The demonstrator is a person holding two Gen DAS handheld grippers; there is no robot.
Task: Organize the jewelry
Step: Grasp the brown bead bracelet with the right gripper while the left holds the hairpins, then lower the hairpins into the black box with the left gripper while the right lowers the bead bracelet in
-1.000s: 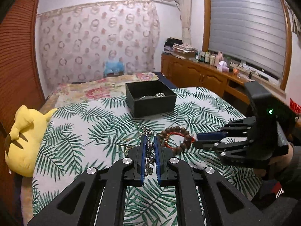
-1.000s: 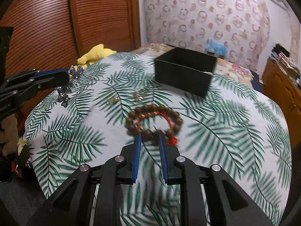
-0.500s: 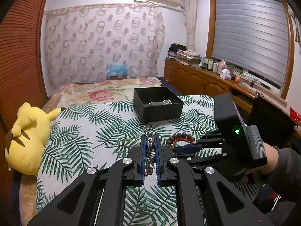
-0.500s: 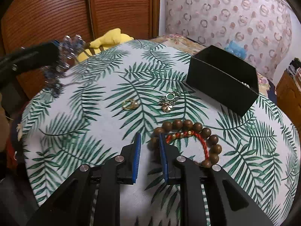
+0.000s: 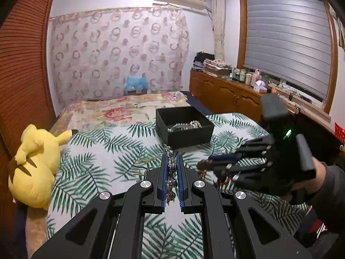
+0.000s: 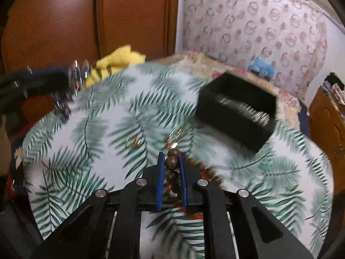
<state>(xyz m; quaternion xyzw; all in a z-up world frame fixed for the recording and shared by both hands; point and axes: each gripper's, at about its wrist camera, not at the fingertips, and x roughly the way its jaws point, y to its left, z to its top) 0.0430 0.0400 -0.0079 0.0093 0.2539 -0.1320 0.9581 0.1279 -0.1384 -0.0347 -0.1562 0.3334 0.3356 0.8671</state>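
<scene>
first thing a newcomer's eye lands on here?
Probably the wooden bead bracelet pinched in the right gripper above the palm-leaf cloth. Next, the silver chain clamped in the left gripper, then the open black box beyond, holding silvery beads.

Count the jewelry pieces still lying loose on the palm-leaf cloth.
2: a gold ring left of the right gripper's fingers, and a blurred sparkly piece just ahead of them. More may be hidden behind the black box.

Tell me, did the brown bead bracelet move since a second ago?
Yes. The brown bead bracelet, flat on the leaf cloth before, now sits pinched in the right tool, nearer the black box.
</scene>
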